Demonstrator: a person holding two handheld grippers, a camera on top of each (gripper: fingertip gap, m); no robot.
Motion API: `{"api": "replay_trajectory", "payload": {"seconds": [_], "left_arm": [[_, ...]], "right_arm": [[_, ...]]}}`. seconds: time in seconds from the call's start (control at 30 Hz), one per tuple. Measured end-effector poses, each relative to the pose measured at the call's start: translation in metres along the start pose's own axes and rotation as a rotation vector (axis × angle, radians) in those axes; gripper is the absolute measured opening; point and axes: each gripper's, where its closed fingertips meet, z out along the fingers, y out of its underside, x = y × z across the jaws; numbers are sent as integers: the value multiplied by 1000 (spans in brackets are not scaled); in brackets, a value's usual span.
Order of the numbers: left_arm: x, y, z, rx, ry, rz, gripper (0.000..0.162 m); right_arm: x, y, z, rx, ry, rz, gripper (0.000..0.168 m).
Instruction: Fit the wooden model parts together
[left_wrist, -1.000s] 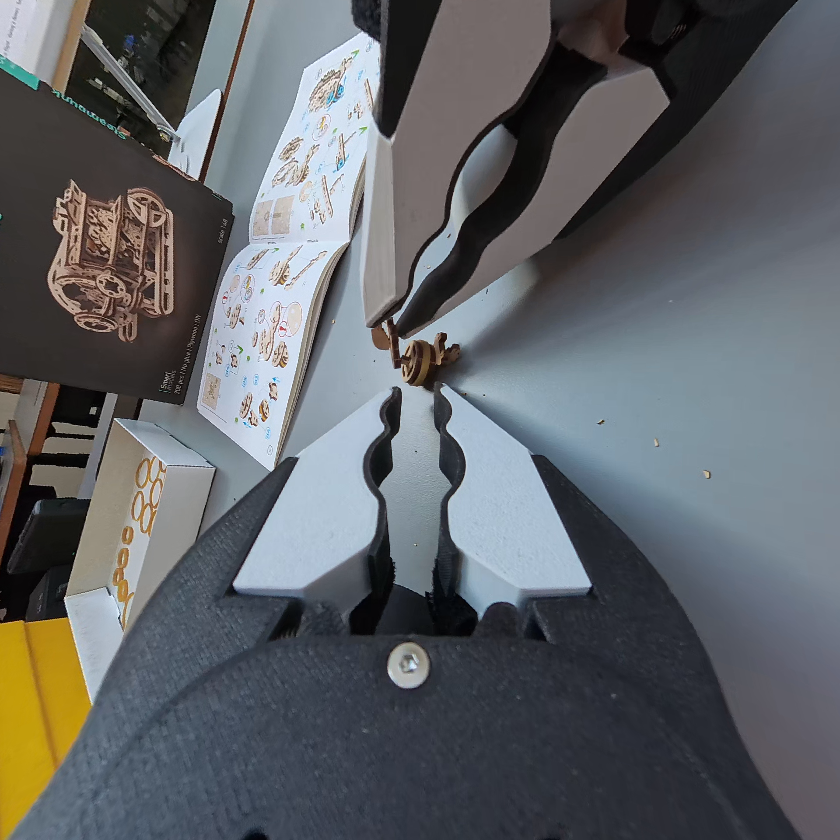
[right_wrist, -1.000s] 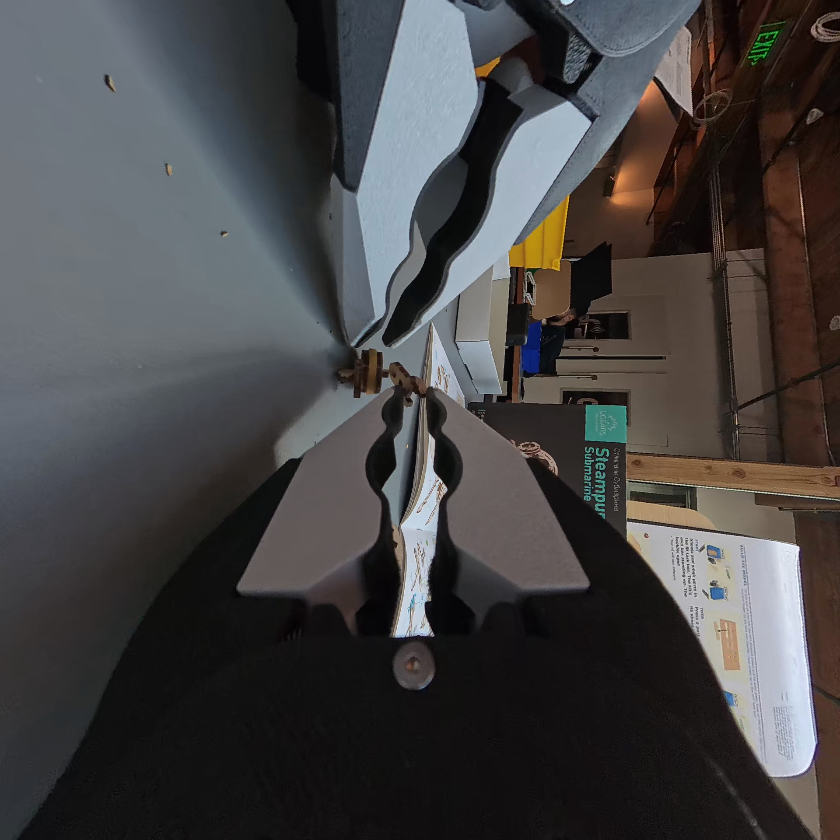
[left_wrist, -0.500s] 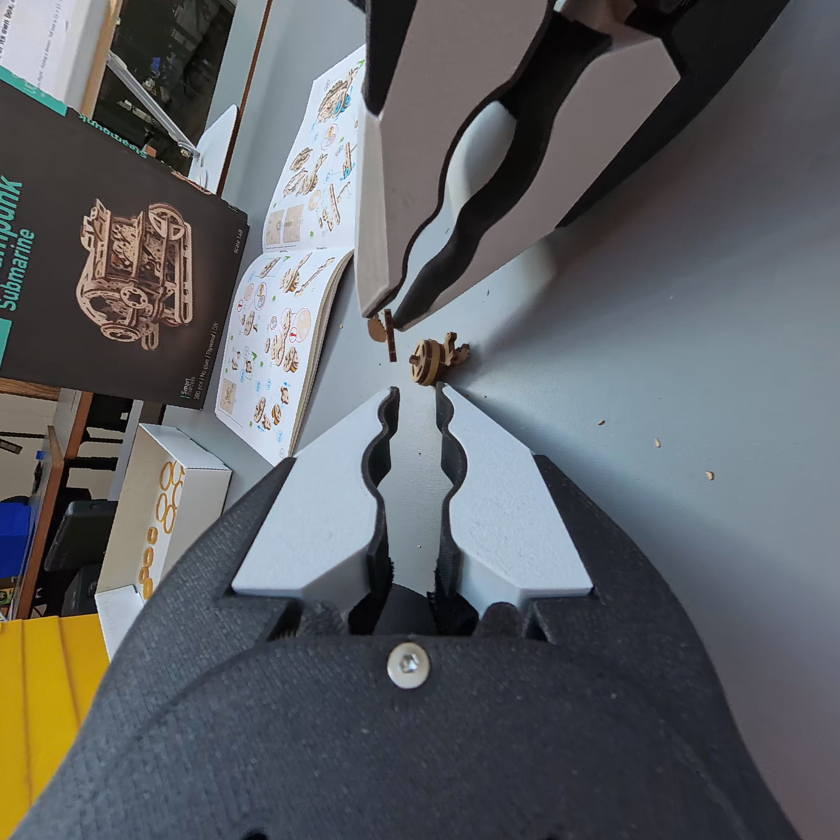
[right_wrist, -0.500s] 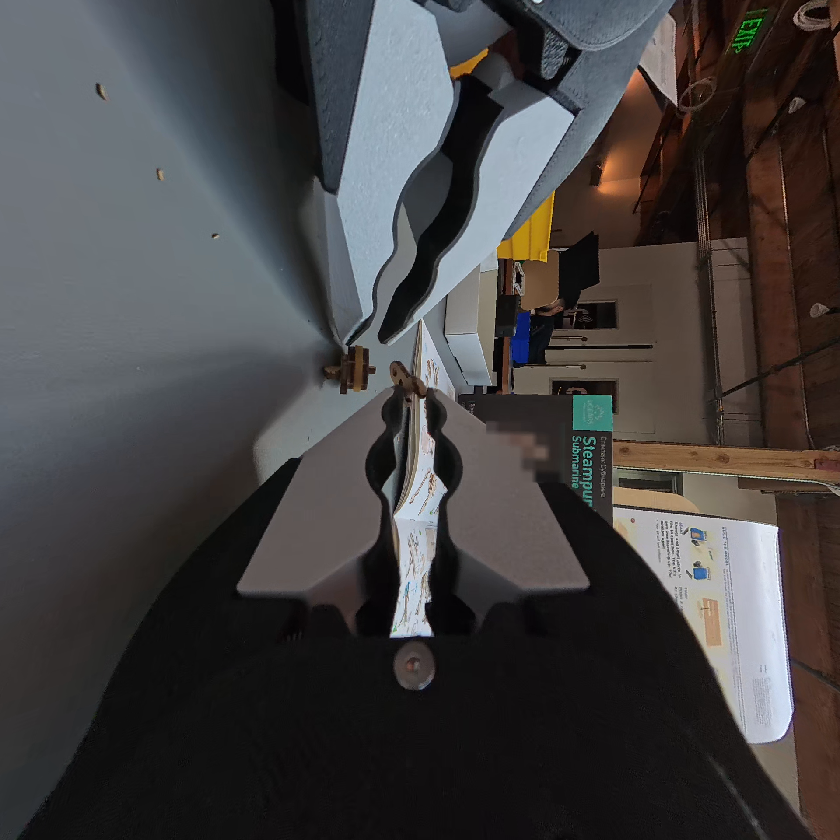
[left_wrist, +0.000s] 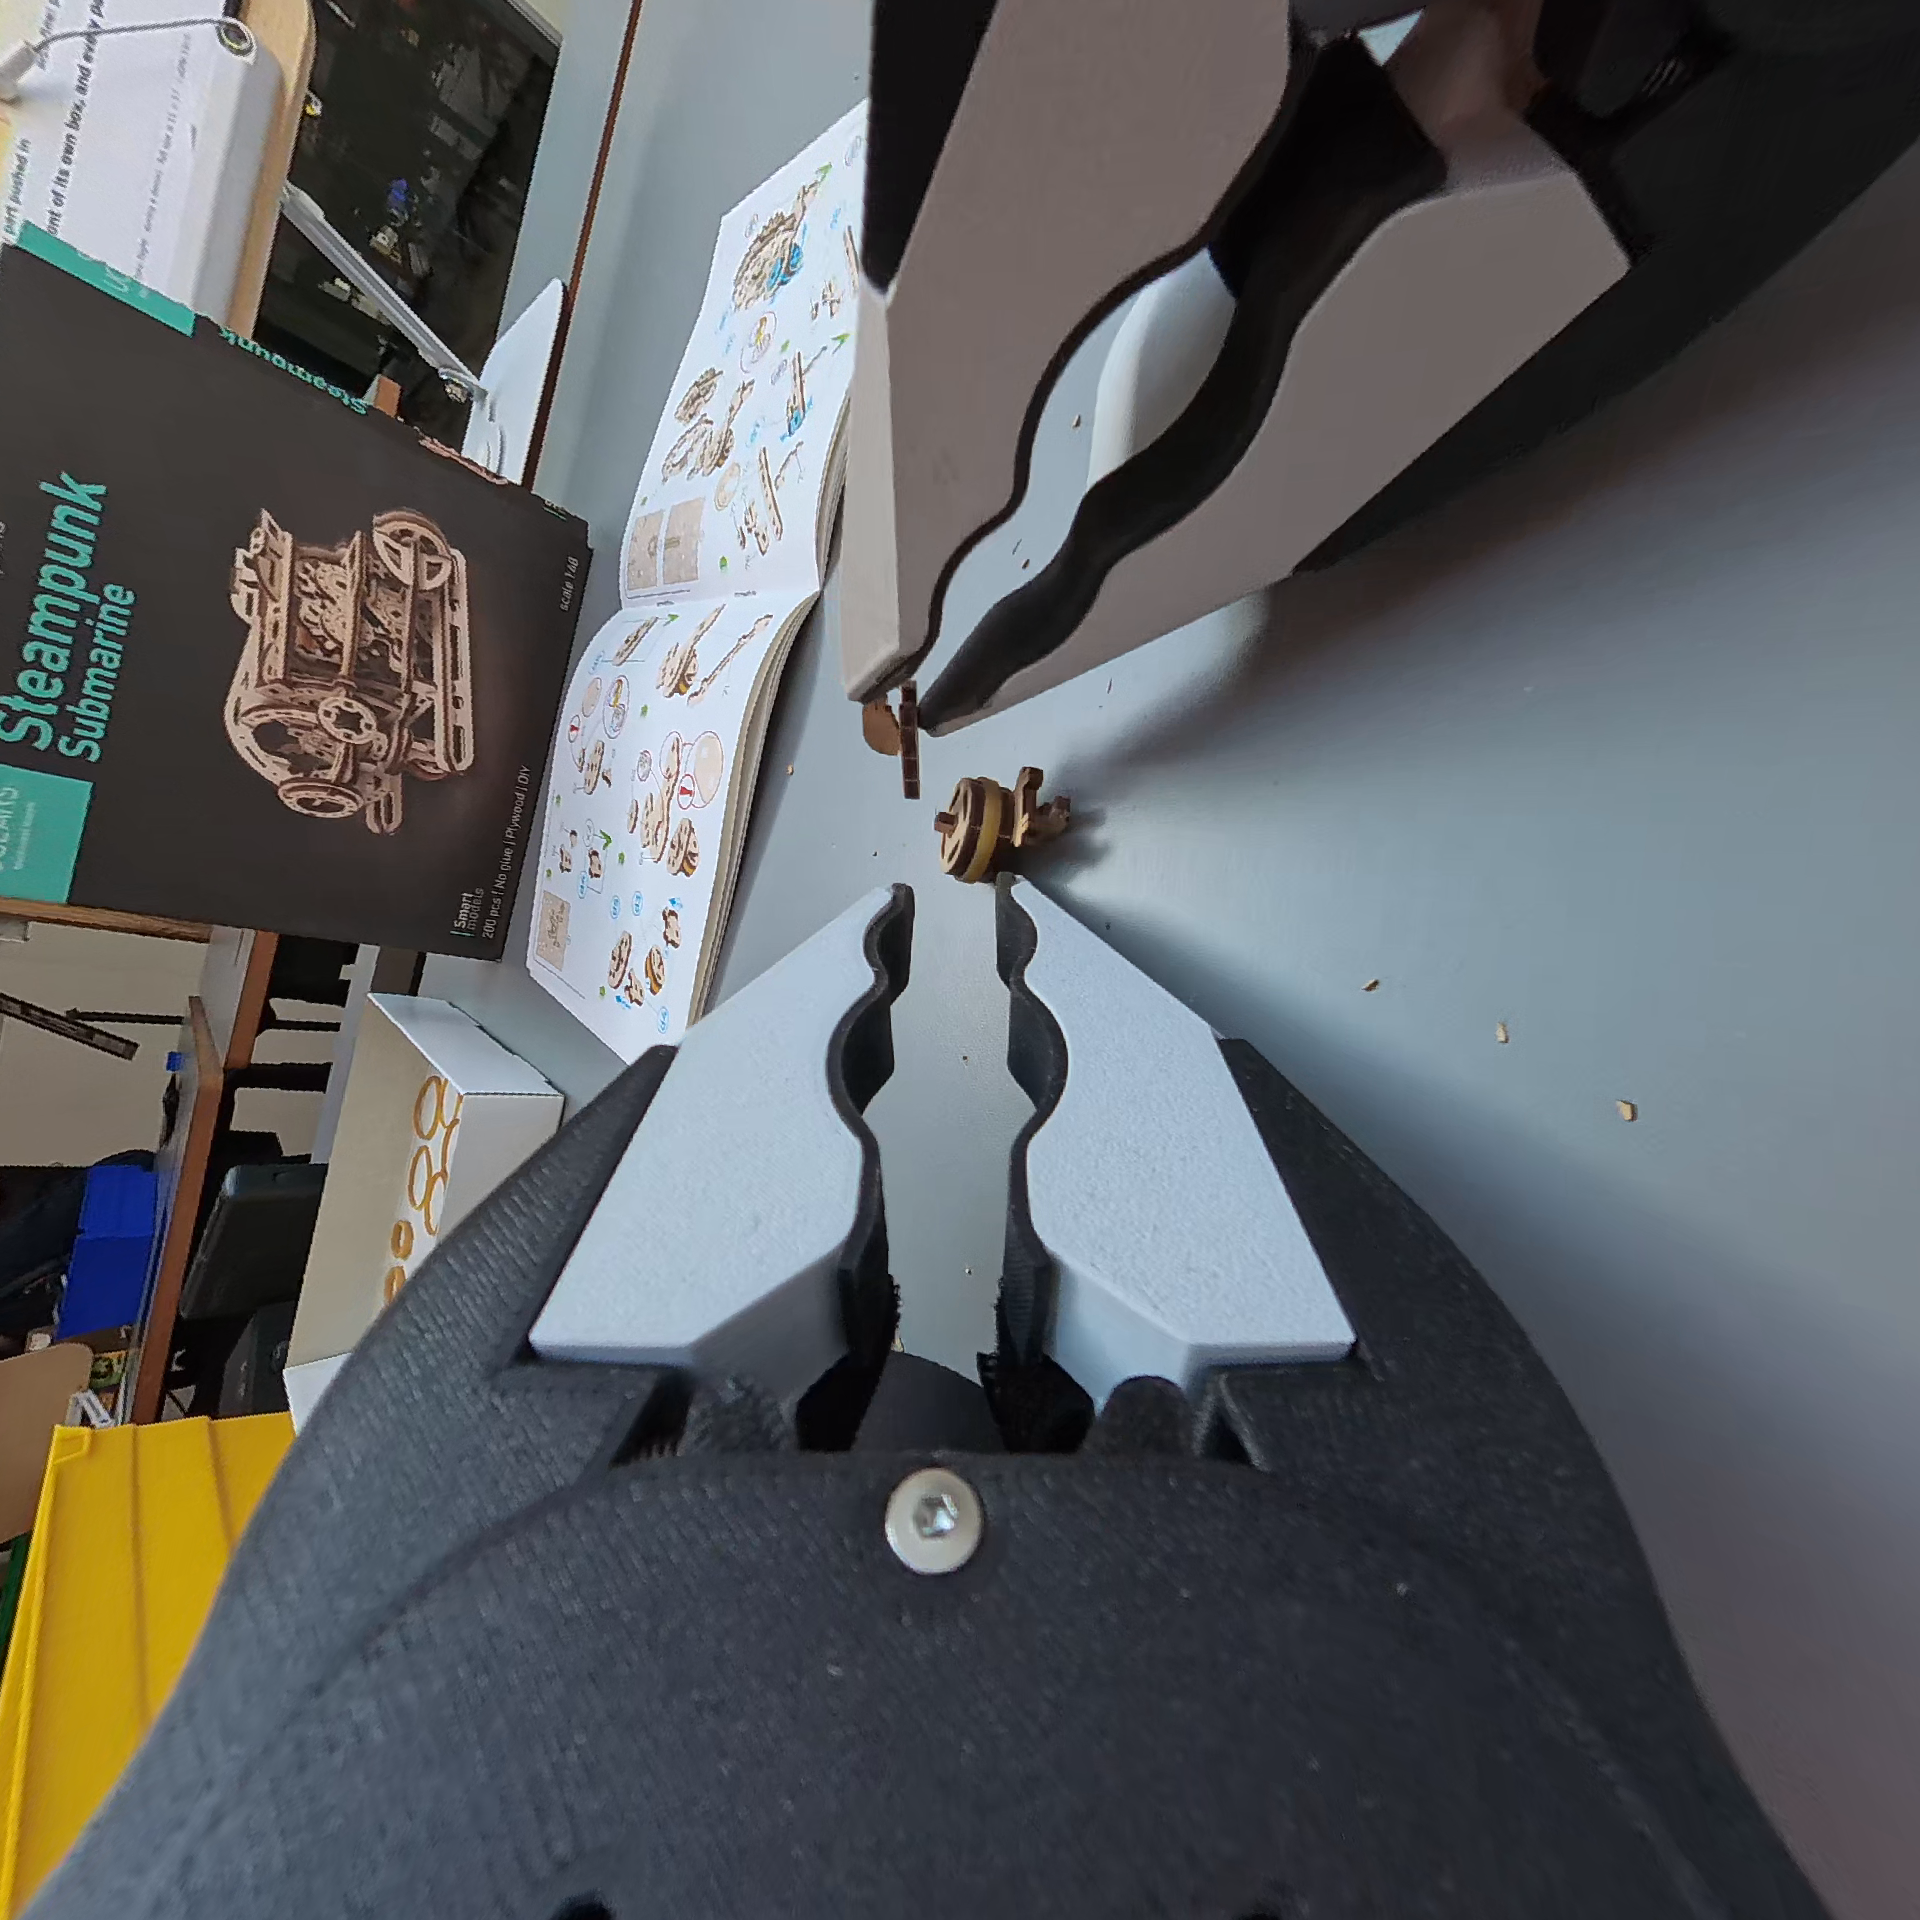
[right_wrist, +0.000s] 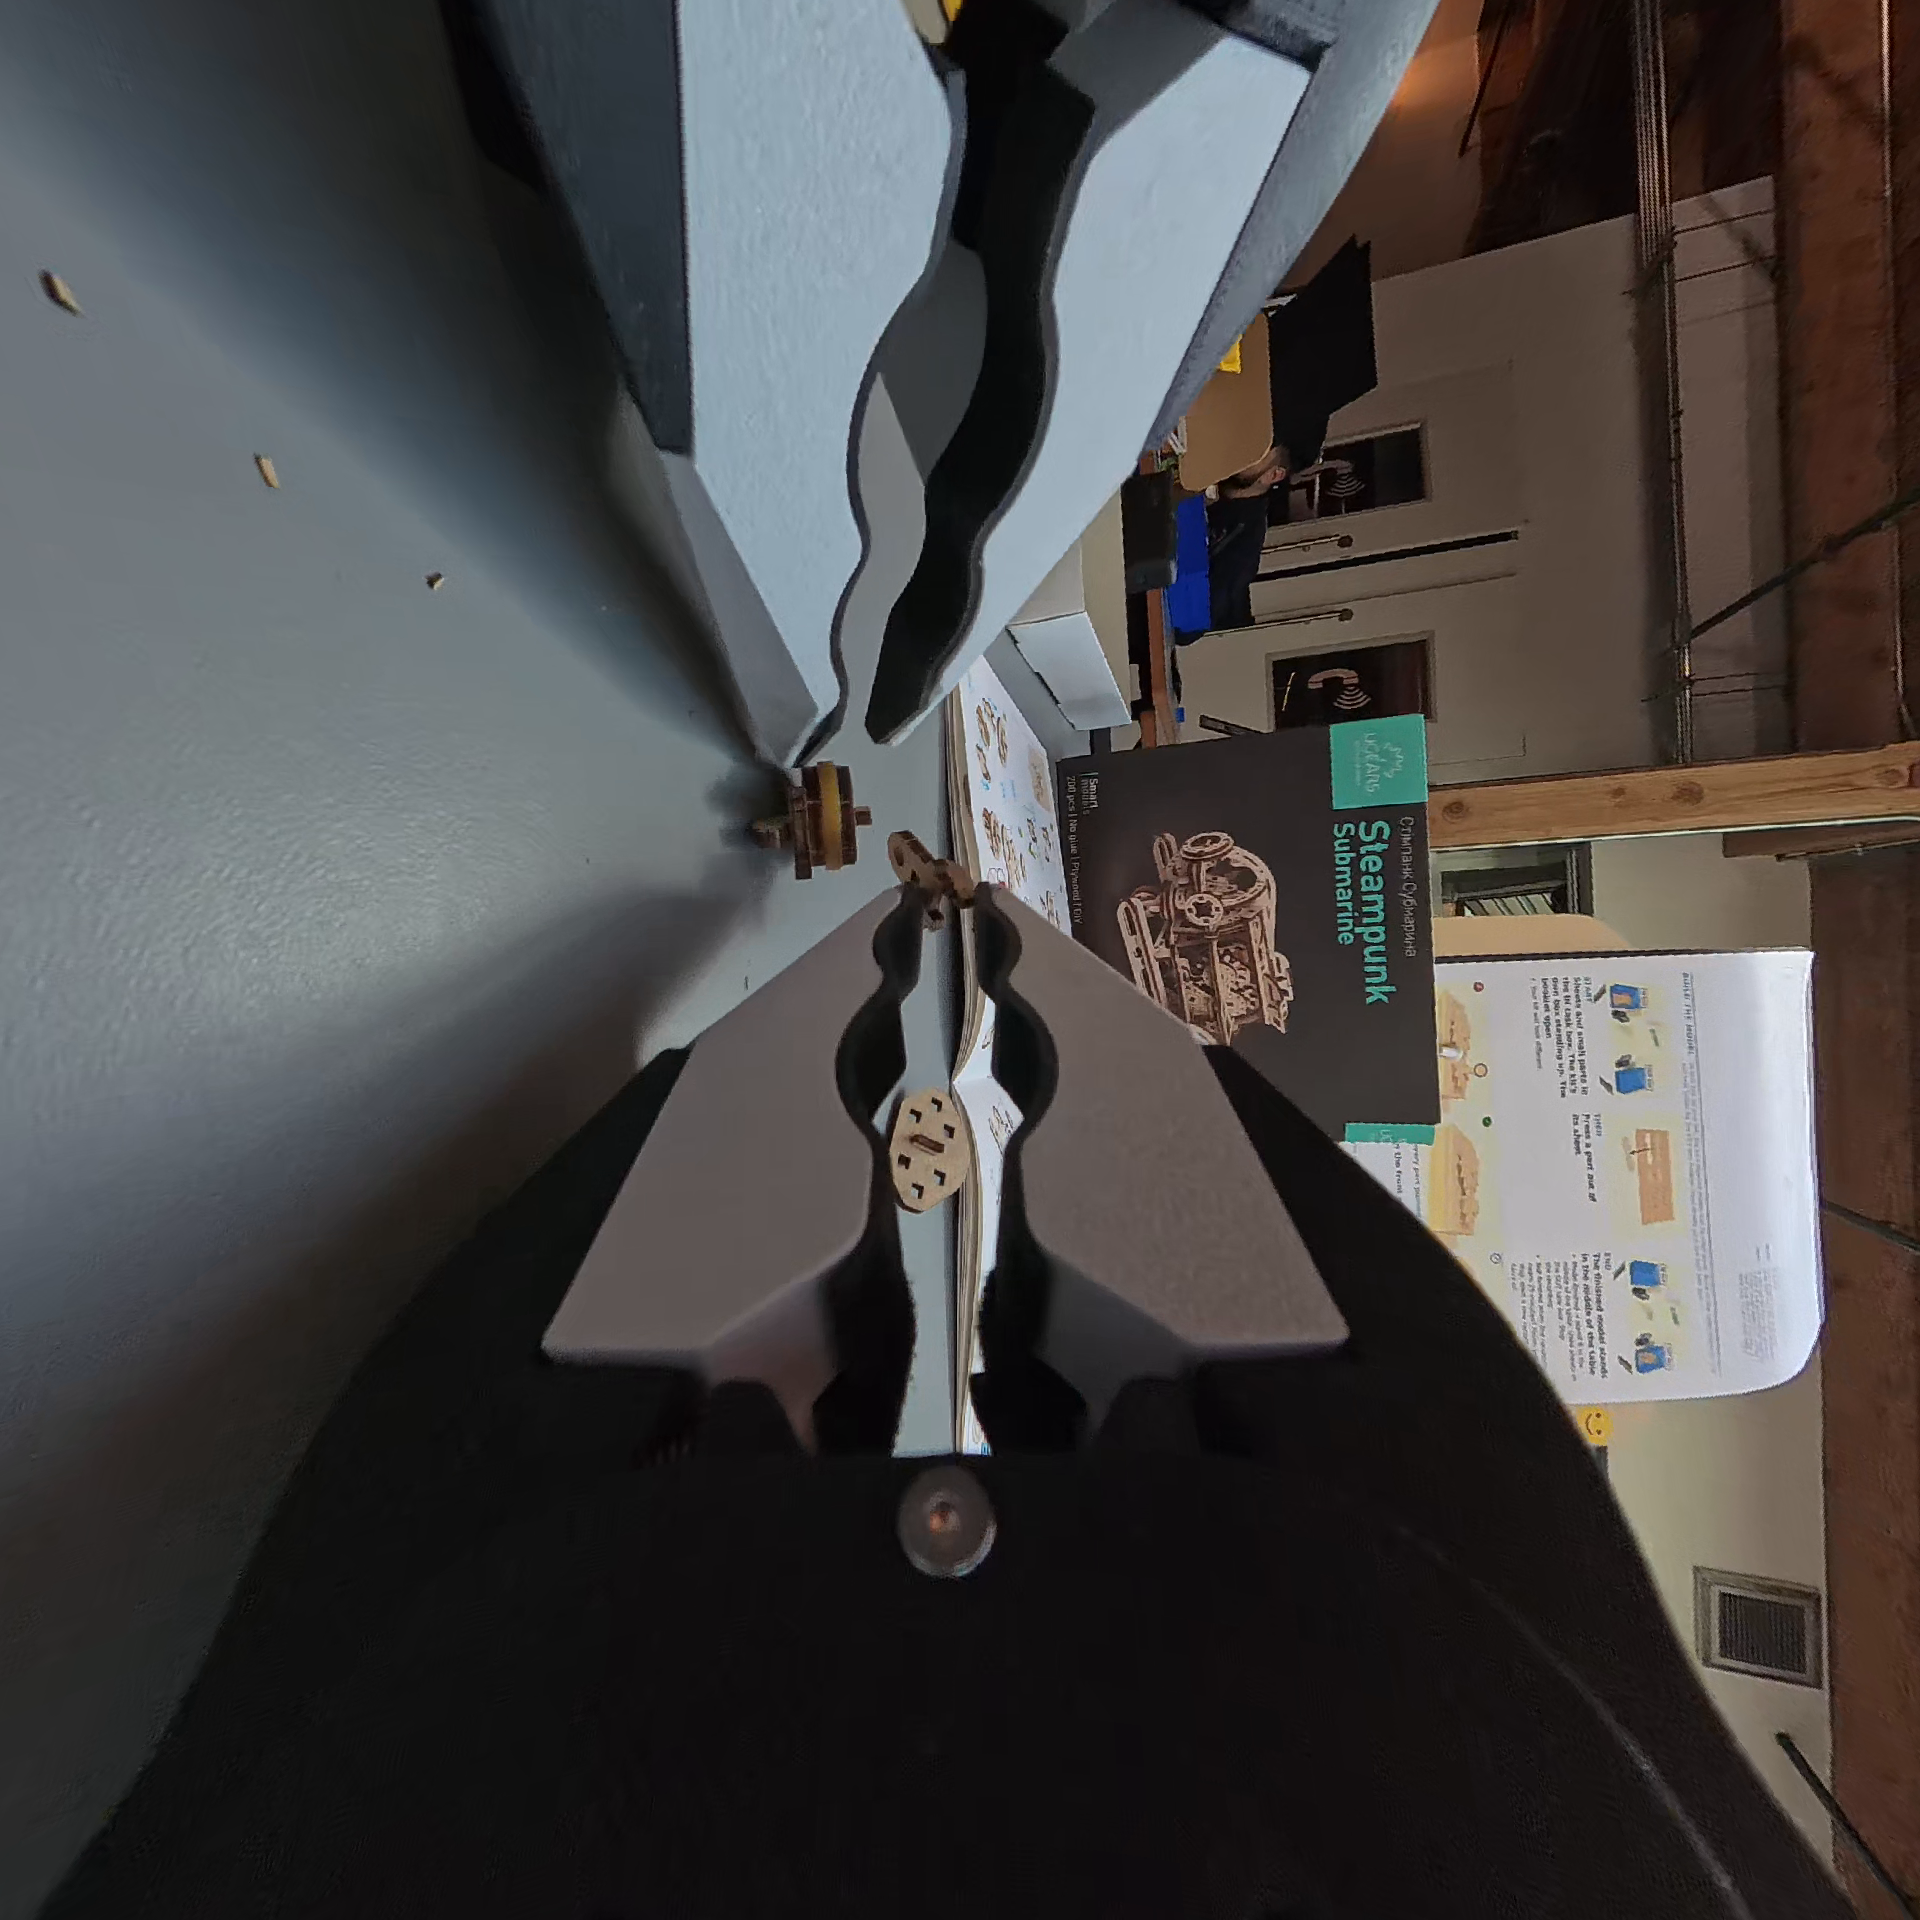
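Wheel sub-assembly (left_wrist: 982, 826): small round layered disc, tan rim, on a short axle with a darker notched piece at one end. Lies on its side on the grey tabletop (left_wrist: 1455, 727).

Crank piece (left_wrist: 899, 727): thin flat dark-brown strip with a rounded tab, off the tabletop, just beside the sub-assembly's axle end, apart from it.

Slotted disc (right_wrist: 925, 1148): pale flat oval with small cut-outs, flat on the tabletop, well apart from the sub-assembly.

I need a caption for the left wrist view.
Right gripper pinches a small wooden piece beside the wheel assembly on the table.
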Motion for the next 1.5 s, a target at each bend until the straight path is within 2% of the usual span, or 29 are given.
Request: {"api": "replay_trajectory", "payload": {"seconds": [0.5,1.5], "left_arm": [[6,-2,2,-3,-10,82,10],[7,-2,3,-7,-22,98,9]], "right_arm": [[-6,-5,0,22,-17,-13,8],[-5,-17,0,76,2,-69,8]]}}
